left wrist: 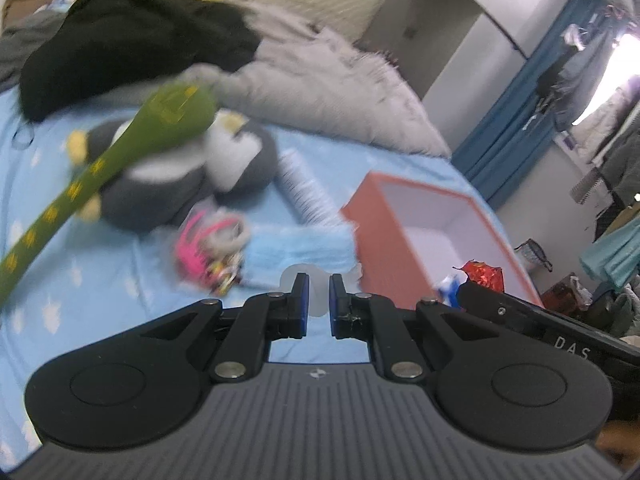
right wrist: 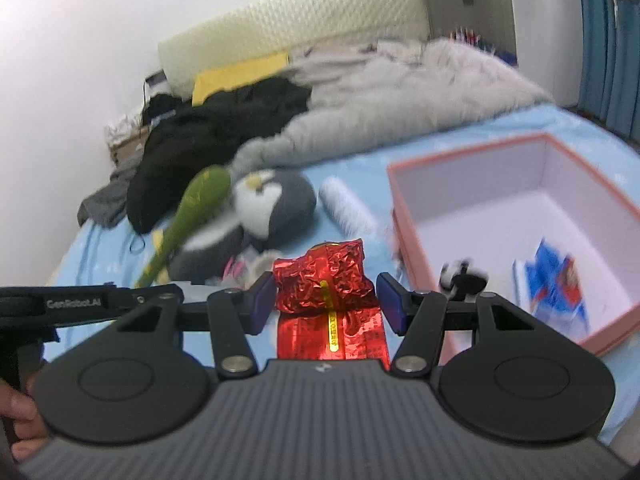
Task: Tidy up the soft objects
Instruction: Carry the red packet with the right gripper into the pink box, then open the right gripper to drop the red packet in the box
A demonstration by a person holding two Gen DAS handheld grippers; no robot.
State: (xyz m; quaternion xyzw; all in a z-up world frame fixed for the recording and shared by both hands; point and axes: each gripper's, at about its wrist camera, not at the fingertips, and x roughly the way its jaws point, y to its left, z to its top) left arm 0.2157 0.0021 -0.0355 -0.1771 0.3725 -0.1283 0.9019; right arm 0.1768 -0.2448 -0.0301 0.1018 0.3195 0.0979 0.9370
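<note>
On the blue bed lie a grey penguin plush, a green stick-shaped plush, a white fuzzy roll, a light blue fluffy cloth and a pink-and-white item. An open pink box holds a blue-and-white packet. My left gripper is nearly shut on a small translucent white object. My right gripper stands open around a red foil packet, beside the box.
A grey furry blanket and black clothing are piled at the head of the bed. A cream headboard pad and yellow sheet lie behind. Blue curtains hang at right.
</note>
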